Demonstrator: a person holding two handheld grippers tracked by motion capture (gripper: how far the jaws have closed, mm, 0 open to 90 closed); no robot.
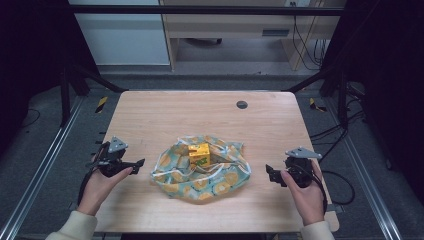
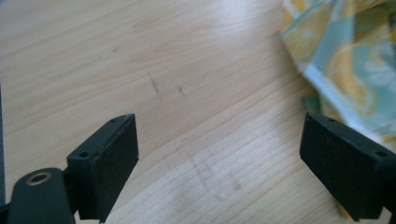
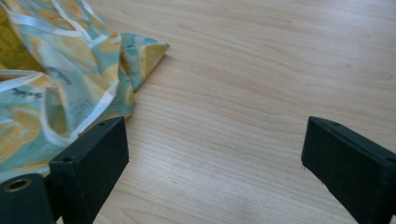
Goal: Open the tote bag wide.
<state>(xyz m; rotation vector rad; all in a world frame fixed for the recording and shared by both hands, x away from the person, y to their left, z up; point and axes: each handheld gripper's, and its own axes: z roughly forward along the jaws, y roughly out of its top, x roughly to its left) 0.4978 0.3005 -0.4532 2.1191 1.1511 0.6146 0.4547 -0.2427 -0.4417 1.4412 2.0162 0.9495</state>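
Between the black left gripper [image 1: 136,164] and the black right gripper [image 1: 270,172] lies a crumpled cloth [image 1: 200,172] of pale teal, printed with yellow-orange lemon slices and edged in white. On the cloth sits a yellow box [image 1: 199,154] with green markings. Under both grippers the table [image 1: 150,115] is light wood with fine brown grain; a dark grey round cap [image 1: 242,104] sits beyond them.

The person wears cream-coloured long sleeves [image 1: 75,226] with ribbed cuffs. Each hand carries a black two-jaw tool: the left gripper [image 1: 136,163] and the right gripper [image 1: 270,173] both bear a grey three-cornered plate on top and trail a black cable. Seen close, the jaws are flat rectangular black blocks with matte pads, small screw holes and a brass-ringed hole at the base.
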